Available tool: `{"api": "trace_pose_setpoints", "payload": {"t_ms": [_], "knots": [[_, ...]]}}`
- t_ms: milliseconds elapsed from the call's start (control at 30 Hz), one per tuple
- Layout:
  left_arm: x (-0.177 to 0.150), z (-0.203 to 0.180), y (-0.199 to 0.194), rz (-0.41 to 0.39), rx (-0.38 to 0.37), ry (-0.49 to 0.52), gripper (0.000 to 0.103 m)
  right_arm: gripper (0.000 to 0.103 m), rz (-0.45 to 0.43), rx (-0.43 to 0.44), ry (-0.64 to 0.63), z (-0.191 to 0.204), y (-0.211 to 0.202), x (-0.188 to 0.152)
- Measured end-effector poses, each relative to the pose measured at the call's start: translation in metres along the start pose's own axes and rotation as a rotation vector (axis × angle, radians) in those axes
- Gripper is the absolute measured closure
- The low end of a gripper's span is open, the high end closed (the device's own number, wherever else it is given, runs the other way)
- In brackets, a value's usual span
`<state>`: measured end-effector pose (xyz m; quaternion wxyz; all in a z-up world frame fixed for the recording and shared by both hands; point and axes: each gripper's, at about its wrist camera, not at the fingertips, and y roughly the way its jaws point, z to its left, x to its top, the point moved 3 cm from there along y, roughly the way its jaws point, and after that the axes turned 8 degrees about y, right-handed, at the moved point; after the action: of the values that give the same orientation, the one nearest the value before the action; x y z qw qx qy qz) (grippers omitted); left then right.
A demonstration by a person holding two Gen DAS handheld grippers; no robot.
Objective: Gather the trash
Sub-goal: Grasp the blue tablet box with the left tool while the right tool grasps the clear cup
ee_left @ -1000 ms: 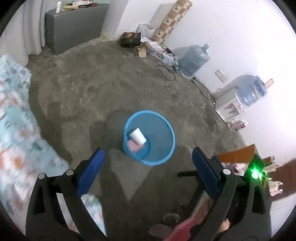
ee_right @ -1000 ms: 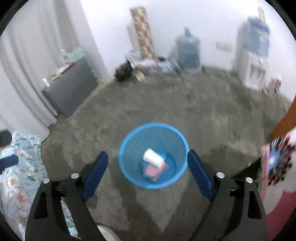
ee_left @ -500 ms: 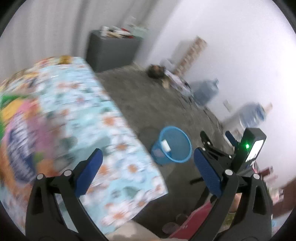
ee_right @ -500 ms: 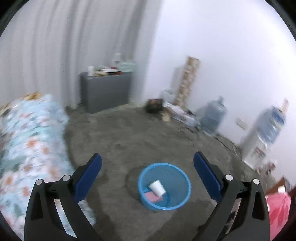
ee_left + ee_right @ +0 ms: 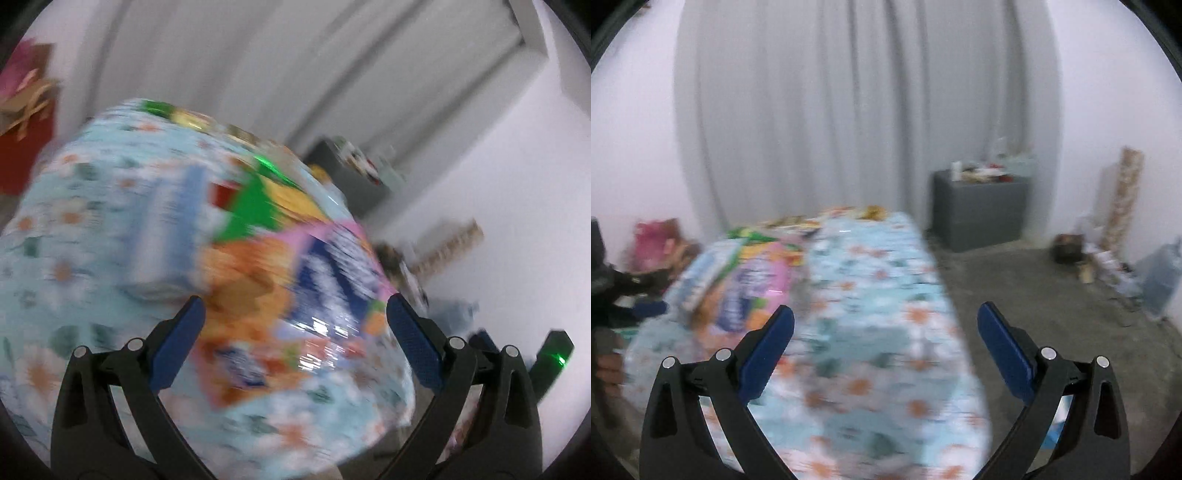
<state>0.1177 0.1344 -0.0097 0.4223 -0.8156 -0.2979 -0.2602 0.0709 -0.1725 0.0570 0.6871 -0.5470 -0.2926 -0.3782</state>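
Both views are motion-blurred. My left gripper (image 5: 293, 314) is open and empty, close above colourful snack wrappers (image 5: 291, 280) lying on a table with a light-blue floral cloth (image 5: 85, 229). My right gripper (image 5: 885, 325) is open and empty, above the near part of the same floral table (image 5: 886, 295). The wrappers (image 5: 738, 273) lie at that table's left side, left of my right gripper. The left gripper's body shows at the far left edge of the right wrist view (image 5: 605, 288). The blue bin is out of view.
A grey cabinet (image 5: 979, 206) with small items on top stands by the grey curtain (image 5: 849, 110). Clutter, a patterned roll (image 5: 1126, 192) and a water jug (image 5: 1160, 280) line the right wall. Bare concrete floor (image 5: 1052, 314) lies right of the table.
Both grippers have swung up and away from the blue bin on the floor toward the floral table. The bin has left both views; the wrappers now fill the left view.
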Motion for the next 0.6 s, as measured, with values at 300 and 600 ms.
{"api": "trace_pose_setpoints", "payload": {"t_ms": [300,600], "knots": [[0.022,0.068,0.004,-0.075,0.091,0.001,0.009,0.007,0.168,0.215,0.095,0.047,0.058,0.001],[0.045,0.098,0.064,0.085,0.05,-0.038,0.009,0.007,0.178,0.256,0.152,0.036,0.088,0.035]]}}
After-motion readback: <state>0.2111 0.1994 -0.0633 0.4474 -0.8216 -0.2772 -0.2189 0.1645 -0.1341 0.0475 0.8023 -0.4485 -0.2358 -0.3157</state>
